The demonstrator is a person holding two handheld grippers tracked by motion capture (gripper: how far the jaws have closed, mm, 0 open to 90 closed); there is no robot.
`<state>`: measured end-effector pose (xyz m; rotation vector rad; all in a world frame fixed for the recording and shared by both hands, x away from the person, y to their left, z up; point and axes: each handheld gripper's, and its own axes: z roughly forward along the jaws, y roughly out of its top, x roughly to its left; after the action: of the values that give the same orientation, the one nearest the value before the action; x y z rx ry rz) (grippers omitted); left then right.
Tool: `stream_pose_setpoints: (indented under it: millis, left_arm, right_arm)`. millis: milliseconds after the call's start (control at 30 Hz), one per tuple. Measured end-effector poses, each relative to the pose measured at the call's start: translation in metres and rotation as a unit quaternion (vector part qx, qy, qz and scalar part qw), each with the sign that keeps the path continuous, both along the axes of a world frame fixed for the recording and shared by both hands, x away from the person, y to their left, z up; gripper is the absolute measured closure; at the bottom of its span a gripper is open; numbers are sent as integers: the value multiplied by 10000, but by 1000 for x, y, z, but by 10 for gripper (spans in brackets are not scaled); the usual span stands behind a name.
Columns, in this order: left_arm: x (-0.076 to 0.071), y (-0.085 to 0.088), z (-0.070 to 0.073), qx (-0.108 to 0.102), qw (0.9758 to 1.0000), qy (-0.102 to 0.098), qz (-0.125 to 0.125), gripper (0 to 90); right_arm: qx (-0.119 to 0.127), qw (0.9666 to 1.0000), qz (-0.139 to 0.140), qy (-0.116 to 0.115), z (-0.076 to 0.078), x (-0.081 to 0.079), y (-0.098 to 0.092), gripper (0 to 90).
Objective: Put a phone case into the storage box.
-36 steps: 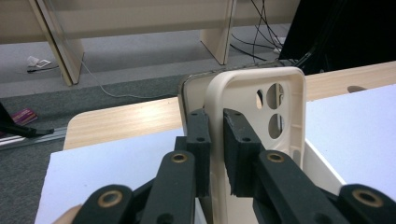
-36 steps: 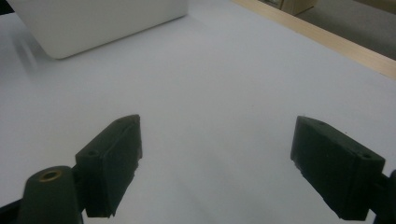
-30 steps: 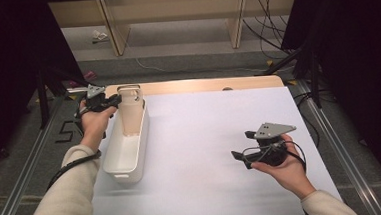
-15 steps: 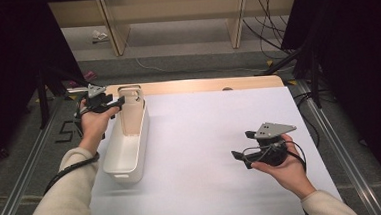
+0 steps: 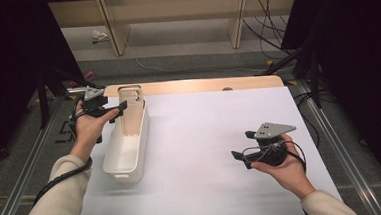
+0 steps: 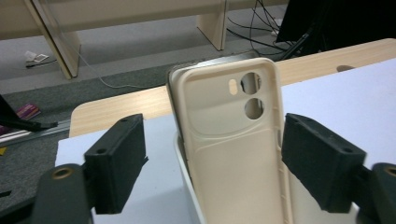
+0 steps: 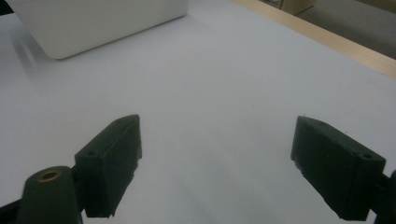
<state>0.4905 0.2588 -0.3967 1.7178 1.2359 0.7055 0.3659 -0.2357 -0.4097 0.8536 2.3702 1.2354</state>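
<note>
Case (image 6: 233,140) camera holes: left gripper view | bin (image 5: 126,156) length: high view

A counter (image 5: 192,85) with a pale wood top runs across the middle of the frame. A large white sheet (image 5: 211,151) covers nearly all of it, leaving a wood strip bare along the far edge. On the sheet, at centre left, sits a long white bin (image 5: 124,159), its length running from near to far. The rest of the sheet is bare.
</note>
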Motion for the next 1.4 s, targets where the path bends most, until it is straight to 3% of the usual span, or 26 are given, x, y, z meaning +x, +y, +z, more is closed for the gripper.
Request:
stream_pose_setpoints:
  millis: [600, 1033, 1400]
  left_arm:
    - [-27, -10, 13, 138, 9987, -149, -477, 88]
    - [-45, -12, 4, 116, 9980, -92, -612, 0]
    - [-66, -20, 4, 59, 9956, -179, -914, 0]
  right_arm:
    - [9, 10000, 0, 12, 0, 0, 0, 170]
    - [7, 10000, -5, 13, -1, 1, 0, 170]
    - [12, 10000, -8, 16, 0, 0, 0, 170]
